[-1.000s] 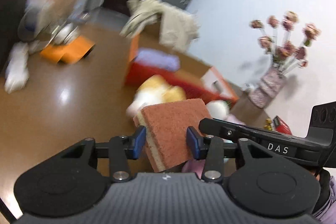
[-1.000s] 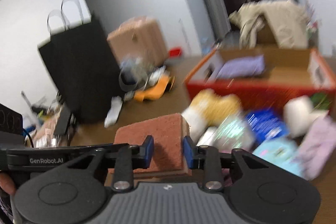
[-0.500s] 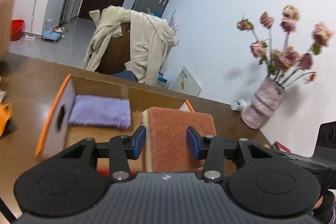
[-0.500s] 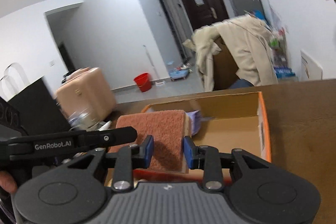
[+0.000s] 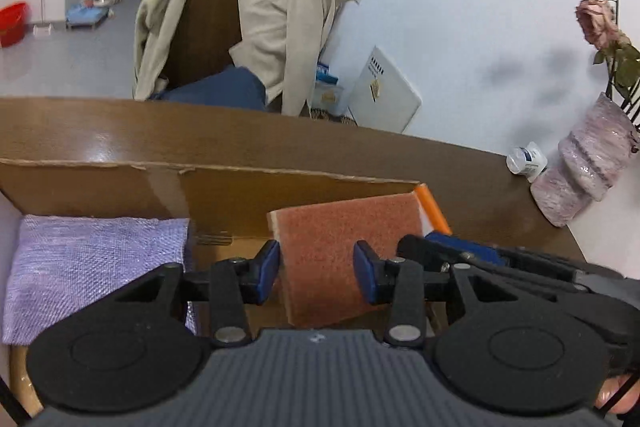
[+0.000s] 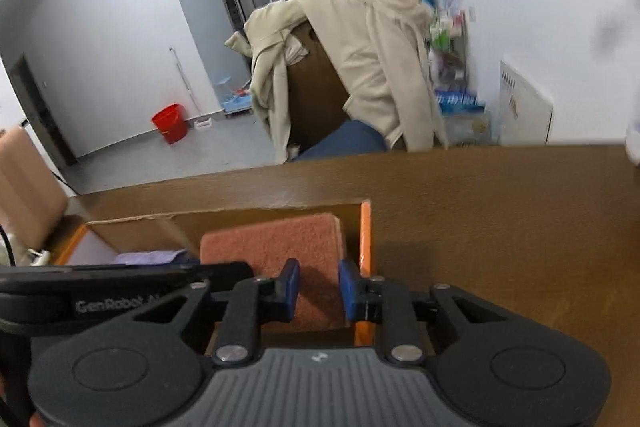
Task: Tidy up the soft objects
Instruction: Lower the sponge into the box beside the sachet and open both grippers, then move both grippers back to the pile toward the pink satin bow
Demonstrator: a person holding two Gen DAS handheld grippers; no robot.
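From my feed I count one orange sponge (image 5: 344, 251), one purple cloth (image 5: 96, 267), one cardboard box (image 5: 224, 187), one desk (image 5: 472, 171), one vase (image 5: 580, 167) with three roses (image 5: 596, 19) showing, one small bottle (image 5: 526, 157), one red bucket (image 6: 170, 123), two claws (image 5: 316, 269) (image 6: 318, 285).

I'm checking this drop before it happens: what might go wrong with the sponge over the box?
1. The sponge hangs tilted at the cardboard box's right end, close to its orange edge; released here, it may catch the rim or fall onto the table.
2. The left gripper pinches only its lower part; being soft, it could twist or slip early.
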